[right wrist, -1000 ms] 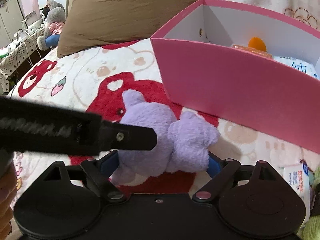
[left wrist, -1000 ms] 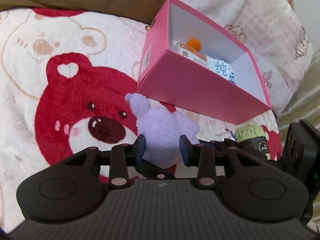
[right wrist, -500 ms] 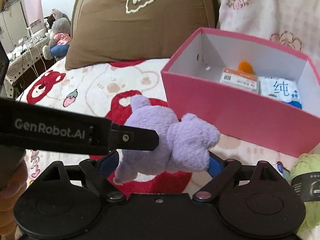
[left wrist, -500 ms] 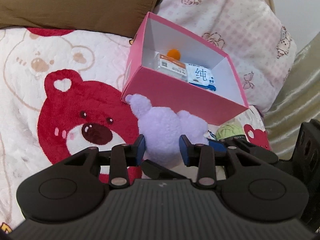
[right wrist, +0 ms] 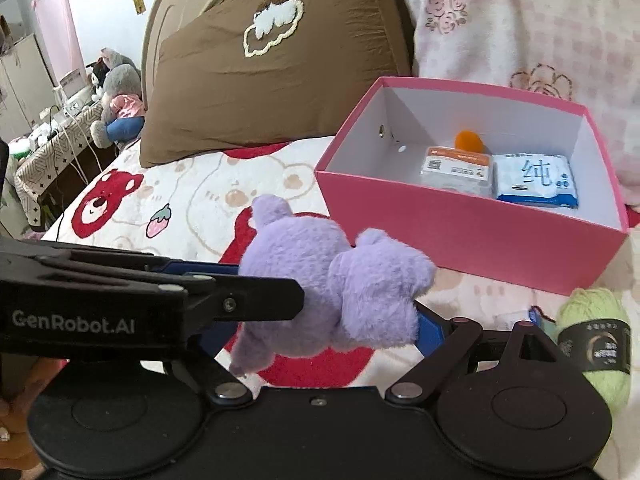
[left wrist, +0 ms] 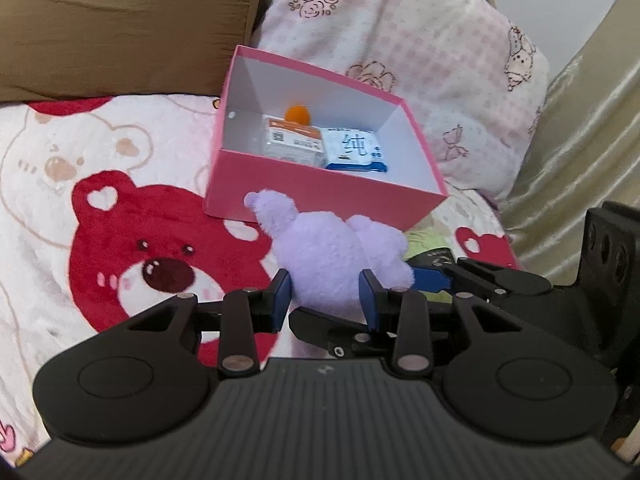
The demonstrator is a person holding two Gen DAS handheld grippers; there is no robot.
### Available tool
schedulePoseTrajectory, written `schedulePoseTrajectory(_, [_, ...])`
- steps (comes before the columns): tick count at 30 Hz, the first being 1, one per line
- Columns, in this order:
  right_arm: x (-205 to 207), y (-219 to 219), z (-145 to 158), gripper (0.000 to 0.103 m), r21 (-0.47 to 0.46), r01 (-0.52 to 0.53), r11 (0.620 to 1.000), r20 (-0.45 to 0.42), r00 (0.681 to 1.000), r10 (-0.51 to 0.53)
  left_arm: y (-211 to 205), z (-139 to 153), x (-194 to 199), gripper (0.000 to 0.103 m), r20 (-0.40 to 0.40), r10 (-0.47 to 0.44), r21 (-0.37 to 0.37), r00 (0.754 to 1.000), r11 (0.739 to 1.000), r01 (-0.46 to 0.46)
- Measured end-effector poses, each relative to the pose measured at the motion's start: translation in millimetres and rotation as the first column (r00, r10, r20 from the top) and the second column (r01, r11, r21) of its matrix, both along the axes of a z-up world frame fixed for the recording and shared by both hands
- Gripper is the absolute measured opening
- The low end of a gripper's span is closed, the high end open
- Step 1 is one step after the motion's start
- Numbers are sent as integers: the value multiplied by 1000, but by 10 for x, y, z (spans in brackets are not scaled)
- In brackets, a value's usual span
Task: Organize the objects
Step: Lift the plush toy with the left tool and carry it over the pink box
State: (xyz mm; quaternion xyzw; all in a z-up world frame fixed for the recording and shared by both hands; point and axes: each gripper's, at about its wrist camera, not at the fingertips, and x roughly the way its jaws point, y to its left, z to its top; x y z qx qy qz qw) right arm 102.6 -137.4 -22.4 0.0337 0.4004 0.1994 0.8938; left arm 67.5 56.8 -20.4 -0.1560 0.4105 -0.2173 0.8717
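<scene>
A purple plush toy (left wrist: 332, 256) is held above the bear-print blanket by both grippers. My left gripper (left wrist: 325, 300) is shut on the plush's lower part. My right gripper (right wrist: 320, 332) is shut on the same plush (right wrist: 336, 292) from the other side; the left gripper's arm crosses its view at left. An open pink box (left wrist: 320, 196) stands beyond the plush, against the pillows. It holds an orange ball (left wrist: 298, 113), an orange-labelled pack (left wrist: 294, 142) and a blue tissue pack (left wrist: 354, 150). The box also shows in the right wrist view (right wrist: 472, 236).
A green yarn skein (right wrist: 592, 340) with a black label lies on the blanket at right of the box. A brown pillow (right wrist: 272, 80) and a pink pillow (left wrist: 400, 40) stand behind the box. A bedside table with plush toys (right wrist: 116, 100) is far left.
Both grippers have risen and pulled back from the box with the plush between them. The box now looks smaller and its contents show fully.
</scene>
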Motion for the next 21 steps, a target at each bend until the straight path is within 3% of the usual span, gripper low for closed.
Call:
schedulePoseTrajectory(7, [-98, -114, 177, 92, -6, 28, 1000, -8, 1000, -28, -182, 147, -23, 34, -1, 20, -35, 1000, 999, -20])
schedulePoseTrajectory(11, [-111, -158, 293, 92, -45, 55, 997, 15, 998, -54, -306, 265, -32, 35, 20, 18, -5, 1000, 1000, -18])
schedulePoseTrajectory(14, [-116, -216, 370, 92, -43, 60, 997, 24, 998, -59, -328, 352, 3, 35, 8, 18, -25, 1000, 1000, -18])
schedulePoseTrajectory(21, [-152, -246, 584, 92, -108, 55, 993, 110, 993, -43, -371, 584, 121, 36, -10, 35, -70, 999, 997, -35])
